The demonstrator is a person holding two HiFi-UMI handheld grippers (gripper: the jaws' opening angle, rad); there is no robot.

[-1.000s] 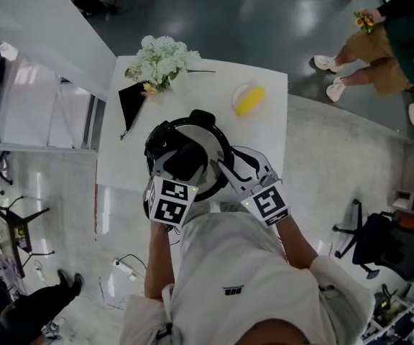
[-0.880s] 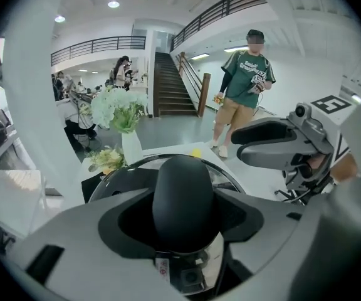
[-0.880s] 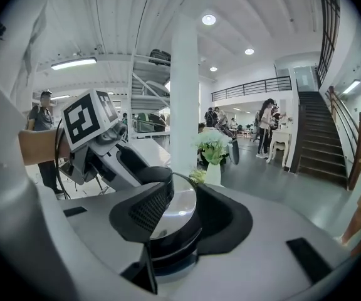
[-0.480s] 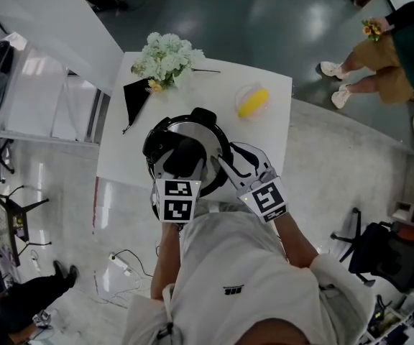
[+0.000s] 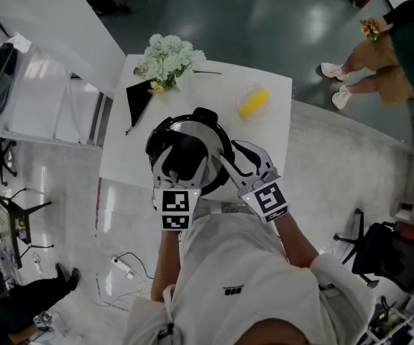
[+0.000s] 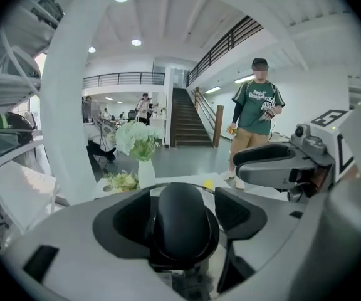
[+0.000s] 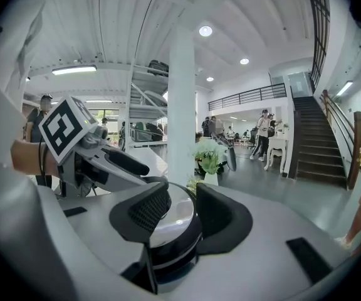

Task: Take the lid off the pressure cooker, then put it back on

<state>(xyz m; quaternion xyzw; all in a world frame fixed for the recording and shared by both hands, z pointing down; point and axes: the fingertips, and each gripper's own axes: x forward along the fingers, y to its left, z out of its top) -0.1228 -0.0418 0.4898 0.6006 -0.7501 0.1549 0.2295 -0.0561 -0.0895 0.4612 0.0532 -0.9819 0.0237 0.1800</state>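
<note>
The pressure cooker (image 5: 192, 131) stands on the white table (image 5: 273, 139) with its steel lid (image 7: 177, 215) on. The lid's black knob (image 6: 180, 221) sits between the jaws of my left gripper (image 5: 184, 154). Those jaws are opening, and a narrow gap shows beside the knob on each side. My right gripper (image 5: 231, 161) reaches in from the near right. In the right gripper view its two pads (image 7: 146, 212) stand close on either side of the cooker's near rim (image 7: 174, 249), shut on it. The cooker's body under both grippers is hidden in the head view.
A bunch of white flowers (image 5: 165, 57) and a black flat item (image 5: 132, 99) lie at the table's far left. A clear bowl with something yellow (image 5: 251, 100) sits at the far right. A person (image 5: 383, 42) stands on the floor beyond the table.
My left gripper's jaws have spread apart off the knob, and that gripper has risen a little and tilted. The right gripper and the cooker have stayed put.
</note>
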